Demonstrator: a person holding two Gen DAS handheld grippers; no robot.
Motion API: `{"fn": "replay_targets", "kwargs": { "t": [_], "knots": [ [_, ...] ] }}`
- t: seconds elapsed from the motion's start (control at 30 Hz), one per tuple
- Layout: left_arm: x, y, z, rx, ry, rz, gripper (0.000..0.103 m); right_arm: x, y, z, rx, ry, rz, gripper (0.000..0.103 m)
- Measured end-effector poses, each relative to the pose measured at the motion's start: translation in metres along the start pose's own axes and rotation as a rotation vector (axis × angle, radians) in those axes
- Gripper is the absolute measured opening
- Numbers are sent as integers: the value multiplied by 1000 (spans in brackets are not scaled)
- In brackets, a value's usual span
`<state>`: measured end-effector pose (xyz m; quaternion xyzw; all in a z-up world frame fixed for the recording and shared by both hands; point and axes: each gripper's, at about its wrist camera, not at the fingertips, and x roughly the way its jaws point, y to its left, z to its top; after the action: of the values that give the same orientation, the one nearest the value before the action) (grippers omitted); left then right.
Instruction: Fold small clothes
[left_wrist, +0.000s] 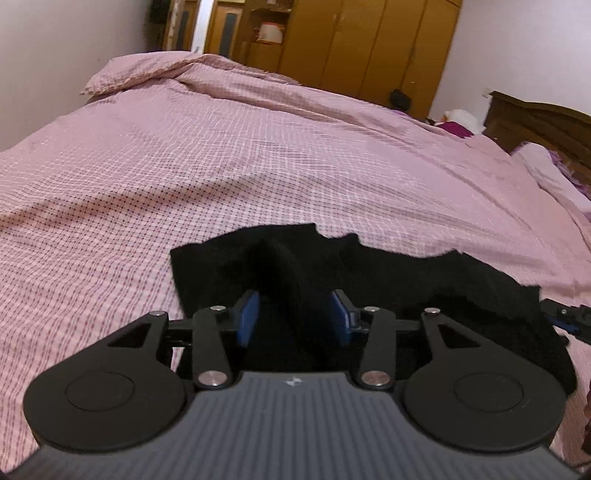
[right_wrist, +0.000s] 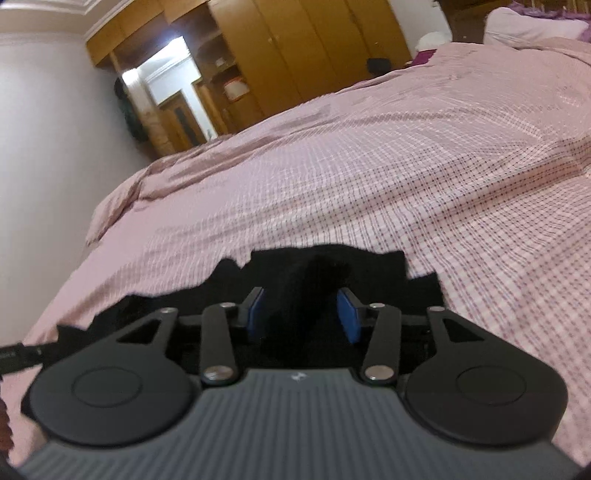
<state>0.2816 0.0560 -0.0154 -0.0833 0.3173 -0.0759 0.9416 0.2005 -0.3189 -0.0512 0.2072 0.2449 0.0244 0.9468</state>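
A small black garment (left_wrist: 406, 273) lies flat on the pink checked bedcover (left_wrist: 221, 166), close in front of both grippers. In the left wrist view my left gripper (left_wrist: 295, 295) stands open over the garment's left part. A raised ridge of black cloth sits between its blue pads (left_wrist: 251, 314). In the right wrist view my right gripper (right_wrist: 304, 299) is open over the garment (right_wrist: 369, 269) near its right end, also with a bump of cloth between the pads (right_wrist: 347, 317). Each gripper's tip shows at the edge of the other's view (left_wrist: 569, 317).
The bedcover (right_wrist: 406, 166) stretches wide beyond the garment, rumpled toward the far end. Wooden wardrobes (left_wrist: 369, 44) line the far wall beside a lit doorway (right_wrist: 173, 81). A dark wooden headboard (left_wrist: 535, 122) and a pillow (left_wrist: 546, 170) are at the right.
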Motion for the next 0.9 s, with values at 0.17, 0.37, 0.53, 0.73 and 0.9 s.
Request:
{"fn": "replay_targets", "kwargs": {
  "t": [0.17,0.37,0.53,0.73,0.9],
  "knots": [
    [-7,-18,-18,139,39,5,49,-11,13,-11,-129,49,15,46],
    [18,-31,-25,197,88,-27,46,11,26,-24,-235,101,-10,43],
    [41,-26,-4,145,44,-33,46,27,32,-7,-239,72,13,41],
    [66,-12,29,57,-19,10,46,54,36,20,-206,9,0,41],
    [78,0,40,-23,-40,19,48,77,27,26,-122,5,-25,41]
  ]
}}
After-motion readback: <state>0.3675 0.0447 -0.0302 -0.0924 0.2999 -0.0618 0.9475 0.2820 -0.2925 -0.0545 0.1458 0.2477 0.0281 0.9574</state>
